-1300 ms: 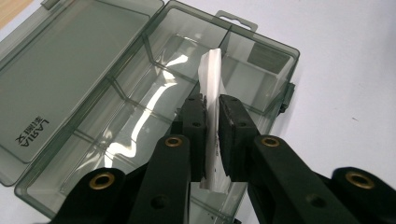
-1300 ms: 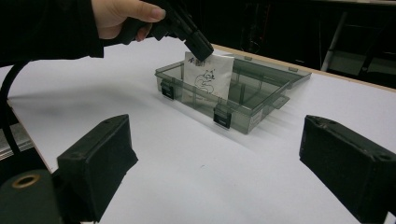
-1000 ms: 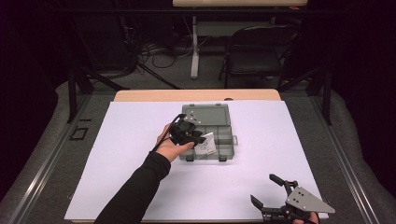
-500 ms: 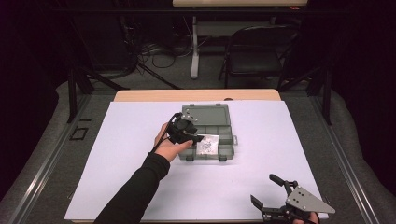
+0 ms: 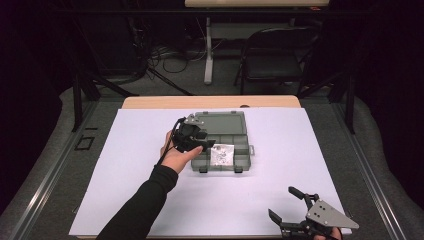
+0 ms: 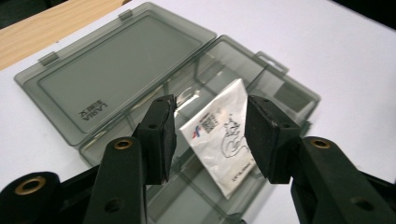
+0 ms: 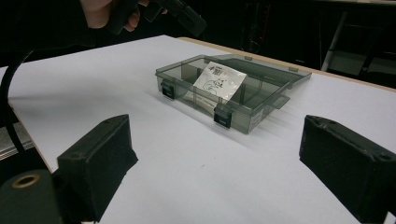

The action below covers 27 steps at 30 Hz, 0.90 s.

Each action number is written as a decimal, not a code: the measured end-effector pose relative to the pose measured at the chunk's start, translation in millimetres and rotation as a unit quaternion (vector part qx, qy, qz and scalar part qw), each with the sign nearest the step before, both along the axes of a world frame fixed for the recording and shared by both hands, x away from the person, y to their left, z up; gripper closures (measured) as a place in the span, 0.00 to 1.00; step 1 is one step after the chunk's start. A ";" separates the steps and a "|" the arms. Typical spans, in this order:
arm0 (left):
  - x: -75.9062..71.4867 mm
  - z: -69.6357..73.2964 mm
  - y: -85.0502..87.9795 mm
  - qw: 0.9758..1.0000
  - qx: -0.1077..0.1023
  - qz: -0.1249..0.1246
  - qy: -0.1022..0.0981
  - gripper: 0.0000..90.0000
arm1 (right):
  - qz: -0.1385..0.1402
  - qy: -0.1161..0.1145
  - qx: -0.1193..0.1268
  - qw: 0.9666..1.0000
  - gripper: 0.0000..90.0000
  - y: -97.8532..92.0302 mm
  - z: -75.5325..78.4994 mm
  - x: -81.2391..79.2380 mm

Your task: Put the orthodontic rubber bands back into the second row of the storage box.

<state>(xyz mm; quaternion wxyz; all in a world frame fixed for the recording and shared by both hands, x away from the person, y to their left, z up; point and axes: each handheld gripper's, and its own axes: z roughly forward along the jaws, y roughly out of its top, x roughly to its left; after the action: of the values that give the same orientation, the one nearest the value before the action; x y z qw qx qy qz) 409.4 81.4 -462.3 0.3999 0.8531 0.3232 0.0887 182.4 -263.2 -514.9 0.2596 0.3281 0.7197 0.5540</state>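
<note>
High view, listed left to right. White table sheet (image 5: 125, 165): covers the tabletop; a strip of bare wooden table edge (image 5: 210, 101) shows along its far side.

Left gripper (image 5: 210, 146): held in the person's left hand (image 5: 175, 157), dark sleeve coming in from the bottom. It hovers over the left part of the organizer box. Its jaws have just been opening; in the left gripper view they stand apart with nothing pressed between the pads, the packet lying beyond and below them in the gap.

Organizer box (image 5: 240, 150): smoky grey translucent plastic, compartmented, near the middle of the sheet. Its lid (image 5: 220, 121) is swung fully back and lies flat on the sheet on the far side; two latches hang at the near wall.

Packet (image 5: 222, 154): white sachet with black print and a small code, lying inside the box and leaning tilted against a divider, as the right gripper view (image 7: 219, 79) shows. Neither gripper touches it.

Right gripper (image 5: 290, 207): at the near right corner of the sheet, well apart from the box, grey three-cornered plate on top. Jaws spread wide, holding nothing, pointed toward the box.
</note>
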 end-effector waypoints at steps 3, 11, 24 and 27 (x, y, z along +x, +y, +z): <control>-3.0 2.6 2.1 1.000 -0.012 0.001 0.007 0.50 | 0.000 0.001 0.000 1.000 0.10 0.0 0.0 0.1; -8.3 8.2 9.1 1.000 -0.027 0.008 0.000 0.35 | 0.000 0.000 0.000 1.000 0.10 0.2 -0.1 0.0; -23.0 13.9 19.2 0.999 -0.042 0.005 -0.017 0.26 | 0.002 0.003 0.000 1.000 0.10 0.3 0.0 -0.1; -28.3 15.8 23.0 0.999 -0.043 0.000 -0.025 0.23 | 0.001 0.003 0.001 1.000 0.10 0.6 -0.1 -0.2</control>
<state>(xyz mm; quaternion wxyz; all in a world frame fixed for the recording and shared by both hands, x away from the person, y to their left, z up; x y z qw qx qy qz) 381.1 104.4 -446.5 0.4444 0.8325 0.3165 0.0960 182.1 -262.6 -515.0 0.2569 0.3289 0.7204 0.5539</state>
